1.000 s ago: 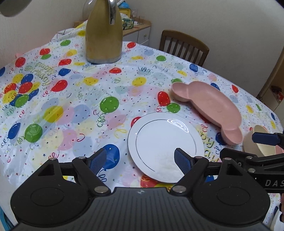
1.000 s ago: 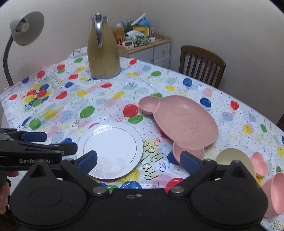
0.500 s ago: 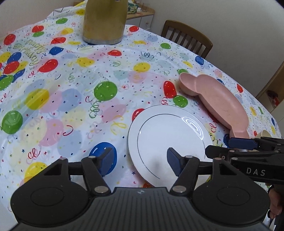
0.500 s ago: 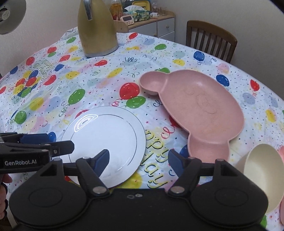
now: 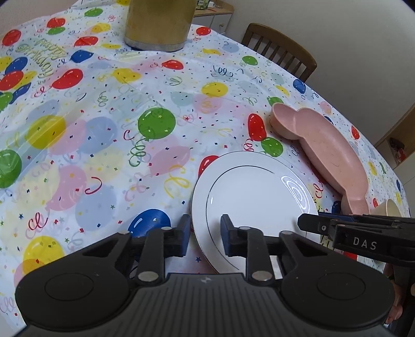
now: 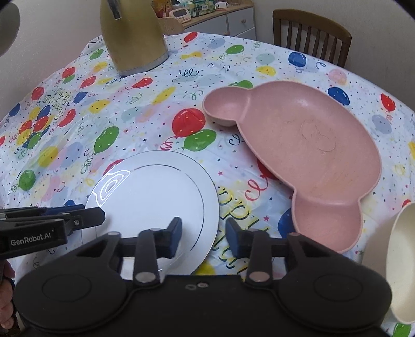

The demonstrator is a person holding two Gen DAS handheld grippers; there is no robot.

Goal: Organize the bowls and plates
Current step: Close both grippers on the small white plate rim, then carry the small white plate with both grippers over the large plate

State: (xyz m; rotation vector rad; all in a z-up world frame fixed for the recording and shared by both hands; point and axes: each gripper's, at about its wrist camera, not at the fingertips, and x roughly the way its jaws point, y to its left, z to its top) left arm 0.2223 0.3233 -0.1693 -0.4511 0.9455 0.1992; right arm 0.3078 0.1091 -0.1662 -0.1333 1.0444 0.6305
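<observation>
A white plate (image 5: 254, 197) (image 6: 155, 197) with a thin dark ring lies flat on the balloon tablecloth. My left gripper (image 5: 205, 234) straddles its near-left rim, jaws closing, with a gap still showing beside the rim. My right gripper (image 6: 203, 239) straddles the near-right rim in the same way, jaws closing and pads apart from the rim. Each gripper shows from the side in the other's view. A pink bear-shaped divided plate (image 5: 329, 155) (image 6: 311, 145) rests to the right of the white one. At the far right lies a cream bowl (image 6: 399, 259).
A tall gold jug (image 5: 158, 26) (image 6: 132, 39) stands at the back of the table. A wooden chair (image 6: 311, 33) sits behind the far edge, beside a cluttered cabinet (image 6: 207, 13). A lamp head (image 6: 7, 28) hangs at top left.
Both grippers have come down and forward to the white plate's near edge. Their jaws have narrowed from wide open to a small gap around the rim.
</observation>
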